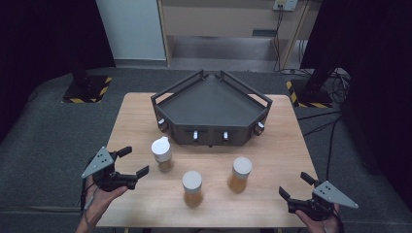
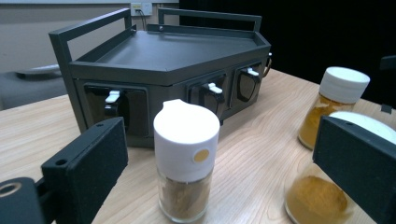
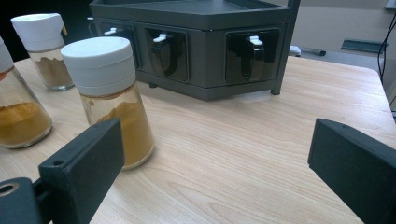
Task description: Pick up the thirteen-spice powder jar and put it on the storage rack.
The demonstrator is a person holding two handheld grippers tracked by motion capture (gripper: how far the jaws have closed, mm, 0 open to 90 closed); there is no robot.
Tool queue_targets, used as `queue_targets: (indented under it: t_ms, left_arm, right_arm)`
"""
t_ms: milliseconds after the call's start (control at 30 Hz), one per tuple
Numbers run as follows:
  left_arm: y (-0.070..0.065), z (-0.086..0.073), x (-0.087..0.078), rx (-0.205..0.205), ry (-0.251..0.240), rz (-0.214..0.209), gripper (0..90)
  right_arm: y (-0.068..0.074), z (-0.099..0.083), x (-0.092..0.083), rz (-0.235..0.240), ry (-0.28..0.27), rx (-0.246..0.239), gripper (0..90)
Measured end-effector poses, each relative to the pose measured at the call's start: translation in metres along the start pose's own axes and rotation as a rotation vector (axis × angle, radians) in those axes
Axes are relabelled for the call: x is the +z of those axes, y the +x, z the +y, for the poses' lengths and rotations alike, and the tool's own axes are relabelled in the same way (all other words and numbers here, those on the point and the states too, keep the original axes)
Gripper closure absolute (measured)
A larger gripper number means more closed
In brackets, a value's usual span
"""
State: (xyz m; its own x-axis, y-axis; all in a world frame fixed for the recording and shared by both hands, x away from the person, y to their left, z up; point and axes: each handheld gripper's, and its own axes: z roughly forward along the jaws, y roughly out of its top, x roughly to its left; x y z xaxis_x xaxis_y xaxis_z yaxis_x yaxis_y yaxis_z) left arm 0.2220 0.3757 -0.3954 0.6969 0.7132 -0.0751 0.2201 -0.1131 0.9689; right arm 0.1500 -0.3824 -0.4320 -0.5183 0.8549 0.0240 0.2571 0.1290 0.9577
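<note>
Three spice jars stand upright on the wooden table point(image 1: 141, 104), in front of a dark corner-shaped rack point(image 1: 211, 109) whose flat top shelf is bare. Nothing has been lifted or placed yet; judged from this layout, the work is at its starting stage and every jar remains to be handled.

Left gripper point(image 1: 130, 164): held low over the near left edge of the table, jaws spread wide, gripping nothing. In the left gripper view the brown spice jar point(image 2: 186, 161), fitted with a white flip-top cap, sits centred between the two jaws but beyond them, untouched. This is the jar nearest the left gripper and the likely first pick. It stands just in front of the rack's left front face.

Right gripper point(image 1: 296, 187): held at the near right corner of the table, jaws also spread wide and empty. In the right gripper view the right yellow spice jar point(image 3: 111, 100), with a white round cap, stands ahead of its left jaw, apart from it.

The middle yellow spice jar point(image 1: 192, 188) stands nearest the person, between the other two and clear of both.

The rack front carries recessed holders with white-tipped clips point(image 3: 161, 37); all visible holders look unoccupied.

Remaining, as a judgement: approach, close on, and transfer each jar; none of these steps has begun.
</note>
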Motion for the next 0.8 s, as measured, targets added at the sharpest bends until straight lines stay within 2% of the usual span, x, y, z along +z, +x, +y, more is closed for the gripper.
queue_targets:
  t_ms: [67, 267, 367, 567, 800]
  left_arm:
    - [0.004, 0.004, 0.007, -0.01, 0.007, -0.007, 2.1]
    - [0.008, 0.011, 0.019, 0.001, 0.039, -0.005, 2.1]
    - [0.011, 0.013, 0.031, -0.007, 0.063, 0.0, 2.0]
    - [0.015, 0.014, 0.048, -0.021, 0.092, 0.009, 1.6]
    - [0.015, 0.015, 0.065, -0.008, 0.125, 0.01, 1.5]
  right_arm:
    - [0.0, 0.0, 0.0, -0.001, 0.001, 0.0, 3.8]
    - [0.0, 0.0, 0.001, 0.0, 0.002, -0.001, 3.8]
    - [0.0, 0.0, 0.001, 0.0, 0.001, -0.001, 3.8]
    - [-0.001, 0.0, 0.001, 0.002, 0.001, 0.001, 3.8]
    - [-0.001, 0.0, 0.001, 0.002, 0.002, 0.003, 3.9]
